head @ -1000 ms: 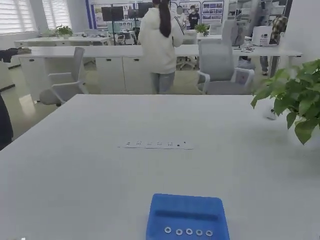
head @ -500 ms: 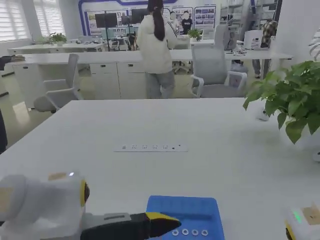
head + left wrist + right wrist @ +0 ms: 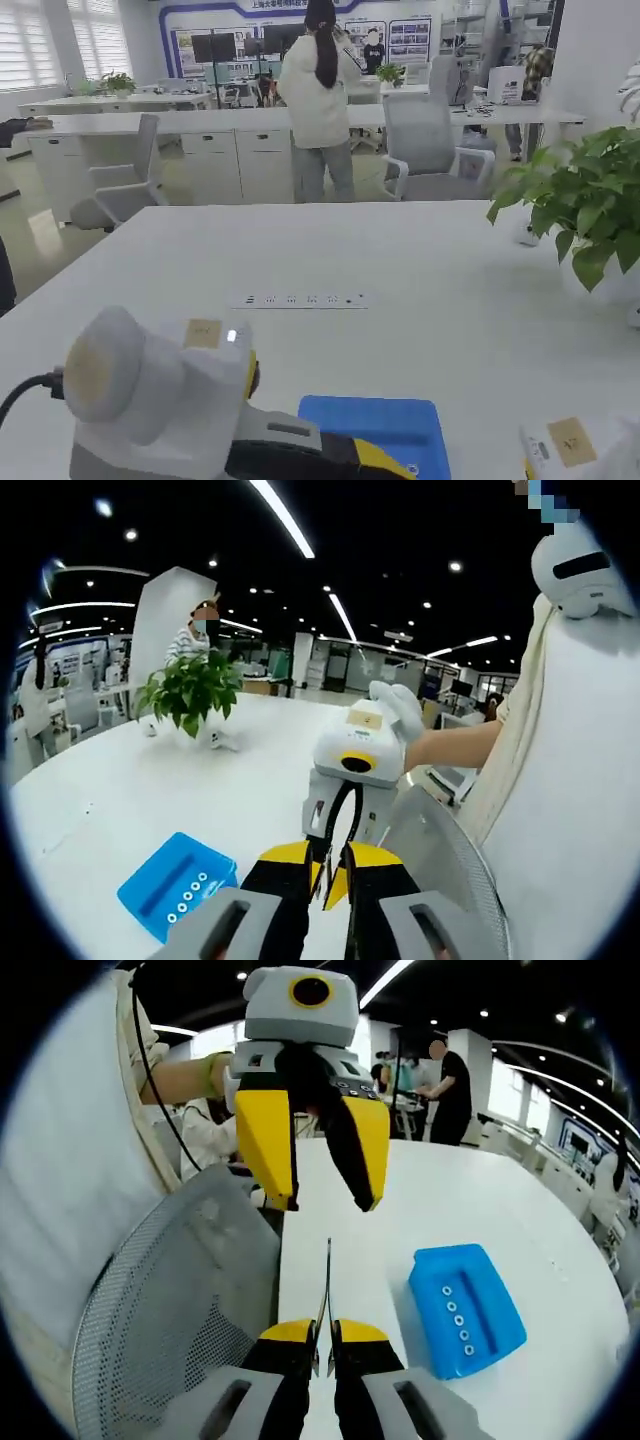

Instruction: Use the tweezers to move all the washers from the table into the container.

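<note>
My right gripper (image 3: pixel 325 1345) is shut on thin metal tweezers (image 3: pixel 327 1290), whose tips point up and away from it. Facing it hangs my left gripper (image 3: pixel 325 1200), yellow jaws apart with nothing between them. A blue container (image 3: pixel 490 1310) lies on the white table to the right, with several washers (image 3: pixel 455 1315) in a row inside. The left gripper view has its own jaws (image 3: pixel 330 865) at the bottom, the right gripper (image 3: pixel 335 825) opposite, and the container (image 3: pixel 150 880) with its washers (image 3: pixel 185 895). In the head view the left gripper (image 3: pixel 385 468) covers the container's (image 3: pixel 400 420) front.
A mesh chair back (image 3: pixel 170 1290) stands close to both grippers. On the table lie a flush power strip (image 3: pixel 300 299) and a potted plant (image 3: pixel 580 210) at the right edge. A person (image 3: pixel 320 100) stands beyond the far edge among desks and chairs.
Both grippers have risen into the head view from below. The left one now hides the washers in the container, and the right one shows at the bottom right corner.
</note>
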Action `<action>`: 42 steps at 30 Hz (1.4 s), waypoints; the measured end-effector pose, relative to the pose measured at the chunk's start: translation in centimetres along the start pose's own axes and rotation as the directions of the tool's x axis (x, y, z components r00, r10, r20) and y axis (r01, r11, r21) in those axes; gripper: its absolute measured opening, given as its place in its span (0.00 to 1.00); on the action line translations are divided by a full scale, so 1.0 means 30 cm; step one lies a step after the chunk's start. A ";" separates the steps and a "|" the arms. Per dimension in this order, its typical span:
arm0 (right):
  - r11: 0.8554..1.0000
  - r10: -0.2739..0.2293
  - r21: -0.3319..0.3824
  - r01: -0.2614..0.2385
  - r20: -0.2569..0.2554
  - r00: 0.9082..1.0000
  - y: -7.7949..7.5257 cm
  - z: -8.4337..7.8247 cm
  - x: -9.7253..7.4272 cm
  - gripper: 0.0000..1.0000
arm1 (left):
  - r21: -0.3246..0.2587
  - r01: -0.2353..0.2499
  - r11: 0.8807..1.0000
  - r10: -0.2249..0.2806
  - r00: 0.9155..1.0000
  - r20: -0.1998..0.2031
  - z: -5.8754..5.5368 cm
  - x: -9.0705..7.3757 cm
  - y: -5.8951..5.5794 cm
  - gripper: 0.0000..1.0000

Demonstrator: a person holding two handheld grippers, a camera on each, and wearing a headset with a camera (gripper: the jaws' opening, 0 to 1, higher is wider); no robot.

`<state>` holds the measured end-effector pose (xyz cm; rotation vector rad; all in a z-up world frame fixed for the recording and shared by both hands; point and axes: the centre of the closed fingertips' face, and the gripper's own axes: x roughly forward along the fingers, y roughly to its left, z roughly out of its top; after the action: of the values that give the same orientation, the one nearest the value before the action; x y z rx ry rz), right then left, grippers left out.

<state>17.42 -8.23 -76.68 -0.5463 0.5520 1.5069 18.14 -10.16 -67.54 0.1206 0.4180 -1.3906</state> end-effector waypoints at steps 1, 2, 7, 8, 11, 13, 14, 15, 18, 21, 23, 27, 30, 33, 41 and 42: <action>1.000 0.005 -0.015 -0.005 -0.010 1.000 0.002 -0.002 0.006 0.04 | 0.006 -0.002 1.000 0.002 1.000 -0.012 -0.011 0.007 -0.002 0.10; 1.000 0.008 -0.016 -0.008 -0.014 1.000 0.003 -0.003 0.010 0.04 | 0.010 -0.002 1.000 0.002 1.000 -0.020 -0.018 0.012 -0.002 0.10; 0.999 0.029 -0.023 -0.030 -0.022 0.999 0.003 -0.009 0.020 0.04 | 0.021 0.009 1.000 -0.008 0.998 -0.070 -0.053 0.038 -0.014 0.00; 0.999 0.031 -0.026 -0.032 -0.027 0.999 0.003 -0.013 0.021 0.04 | 0.051 0.001 0.999 0.004 0.997 -0.080 -0.059 0.039 -0.006 0.00; 0.999 0.034 -0.023 -0.035 -0.037 0.999 -0.002 -0.027 0.020 0.04 | 0.049 -0.007 0.999 0.012 0.995 -0.099 -0.068 0.035 0.002 0.00; 0.999 0.041 -0.011 -0.041 -0.031 0.999 -0.004 -0.032 0.022 0.04 | 0.065 -0.023 0.998 0.030 0.994 -0.109 -0.075 0.032 0.015 0.00; 0.999 0.040 -0.010 -0.041 -0.032 0.999 -0.006 -0.038 0.026 0.04 | 0.061 -0.033 0.998 0.041 0.992 -0.123 -0.085 0.033 0.022 0.00; 0.999 0.038 -0.009 -0.038 -0.036 0.999 -0.009 -0.044 0.030 0.04 | 0.066 -0.037 0.997 0.045 0.990 -0.134 -0.093 0.034 0.027 0.00; 0.999 0.022 -0.023 -0.024 -0.071 0.997 -0.024 -0.078 0.046 0.05 | 0.068 -0.038 0.997 0.050 0.982 -0.185 -0.138 0.039 0.038 0.00; 0.999 0.025 -0.036 -0.029 -0.103 0.994 -0.025 -0.115 0.067 0.05 | 0.068 -0.044 0.997 0.059 0.970 -0.235 -0.198 0.043 0.048 0.00; 0.998 0.036 -0.052 -0.043 -0.118 0.992 -0.015 -0.137 0.083 0.04 | 0.064 -0.043 0.997 0.058 0.965 -0.257 -0.233 0.047 0.048 0.00; 0.997 0.046 -0.051 -0.054 -0.142 0.989 -0.006 -0.174 0.115 0.04 | 0.059 -0.043 0.997 0.058 0.951 -0.303 -0.298 0.053 0.050 0.00; 0.997 0.034 -0.067 -0.046 -0.177 0.984 -0.012 -0.202 0.152 0.04 | 0.074 -0.047 0.996 0.070 0.932 -0.355 -0.360 0.052 0.062 0.00; 0.995 0.037 -0.081 -0.057 -0.223 0.974 -0.005 -0.229 0.185 0.04 | 0.058 -0.043 0.997 0.062 0.920 -0.386 -0.394 0.059 0.069 0.00; 0.999 0.047 0.008 -0.046 -0.188 0.981 -0.021 -0.256 0.237 0.05 | 0.038 -0.037 0.999 0.051 0.875 -0.481 -0.486 0.046 0.104 0.00; 0.999 0.047 0.007 -0.046 -0.184 0.982 -0.021 -0.257 0.243 0.05 | 0.034 -0.036 0.999 0.048 0.871 -0.490 -0.498 0.043 0.107 0.00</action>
<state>17.99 -7.63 -87.28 -0.6791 0.7139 1.5083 18.20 -5.92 -82.26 0.5088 0.8176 -1.3133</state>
